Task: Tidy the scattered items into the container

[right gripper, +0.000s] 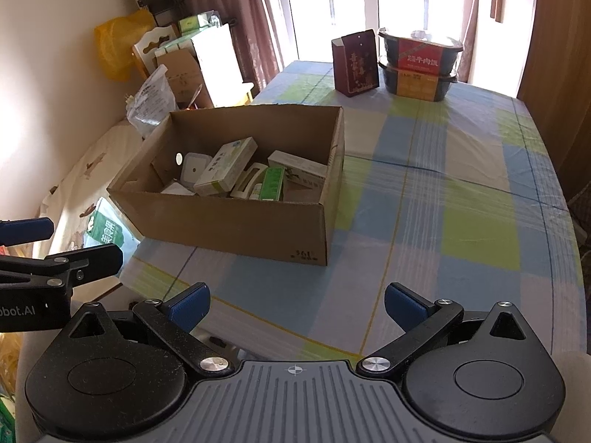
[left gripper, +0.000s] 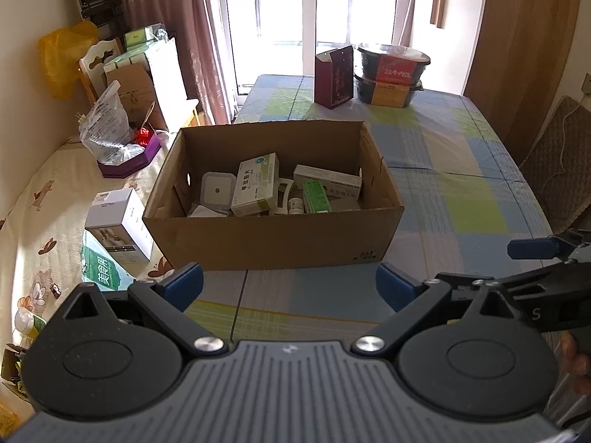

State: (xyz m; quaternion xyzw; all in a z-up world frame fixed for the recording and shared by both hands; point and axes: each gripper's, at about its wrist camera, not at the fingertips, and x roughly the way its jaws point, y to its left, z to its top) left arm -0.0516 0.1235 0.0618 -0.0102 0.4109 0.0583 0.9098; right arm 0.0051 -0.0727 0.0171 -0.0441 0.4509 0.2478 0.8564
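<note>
One cardboard box point(left gripper: 273, 236), two stacked meal bowls point(left gripper: 391, 74), one maroon carton point(left gripper: 334, 77), two tongs point(left gripper: 288, 288).

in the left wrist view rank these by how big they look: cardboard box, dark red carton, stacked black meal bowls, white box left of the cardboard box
1. cardboard box
2. stacked black meal bowls
3. white box and dark red carton: they look alike, and the carton stands farther away, so unsure.
</note>
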